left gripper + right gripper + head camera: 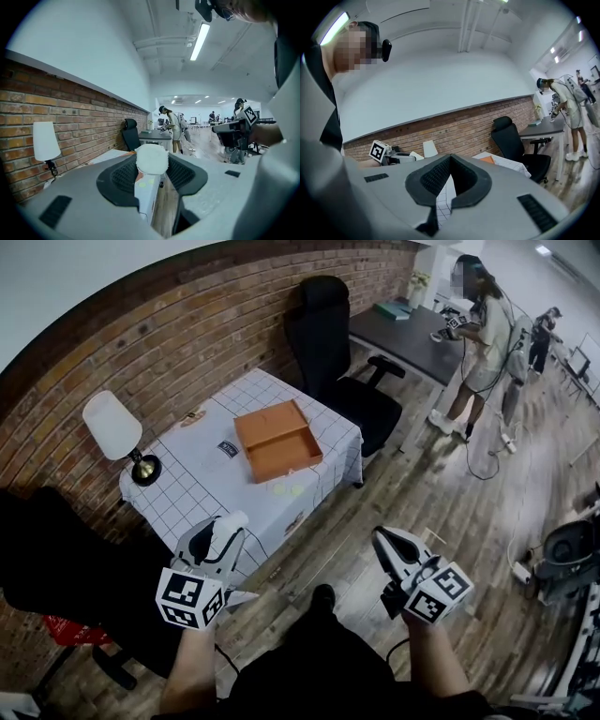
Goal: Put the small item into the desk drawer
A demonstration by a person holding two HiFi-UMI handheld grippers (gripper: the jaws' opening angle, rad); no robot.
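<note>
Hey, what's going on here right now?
A person stands a little way from the table, a gripper in each hand. The left gripper is clamped on a small white fluffy ball. The right gripper is shut and empty. The orange drawer box sits open on the table and looks empty, so the ball isn't in yet.

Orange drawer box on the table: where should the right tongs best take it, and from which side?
Probably its near rim wall, from above on the person's side. The orange drawer box lies flat, open-topped and looks too wide to span, so the right tongs would pinch that thin wall, one jaw inside, one outside.
</note>
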